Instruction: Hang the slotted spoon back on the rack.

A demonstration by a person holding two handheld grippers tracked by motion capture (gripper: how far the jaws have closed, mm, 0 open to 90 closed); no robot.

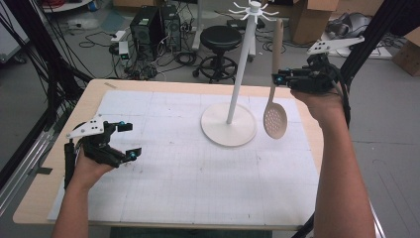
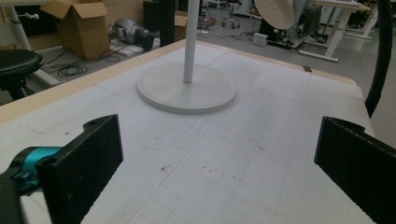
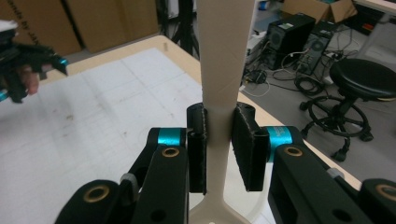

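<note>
A beige slotted spoon [image 1: 275,120] hangs upright over the table's far right, perforated bowl down. My right gripper [image 1: 278,78] is shut on its handle [image 3: 224,56], with both pads pressed on the handle's flat sides. The spoon hangs just right of a white hook stand [image 1: 240,74], whose round base [image 1: 229,125] rests on the mat and whose hook crown [image 1: 254,9] sits at the top. My left gripper [image 1: 130,140] rests at the near left of the table, open, with nothing between its jaws. In the left gripper view the stand base [image 2: 187,88] lies ahead and the spoon bowl [image 2: 276,10] hangs above.
A white gridded mat [image 1: 188,173] covers the wooden table [image 1: 44,198]. Beyond the far edge stand a black stool [image 1: 220,37], computer towers [image 1: 153,25] with cables, and cardboard boxes [image 1: 307,20]. Black frame posts [image 1: 366,34] rise at the right.
</note>
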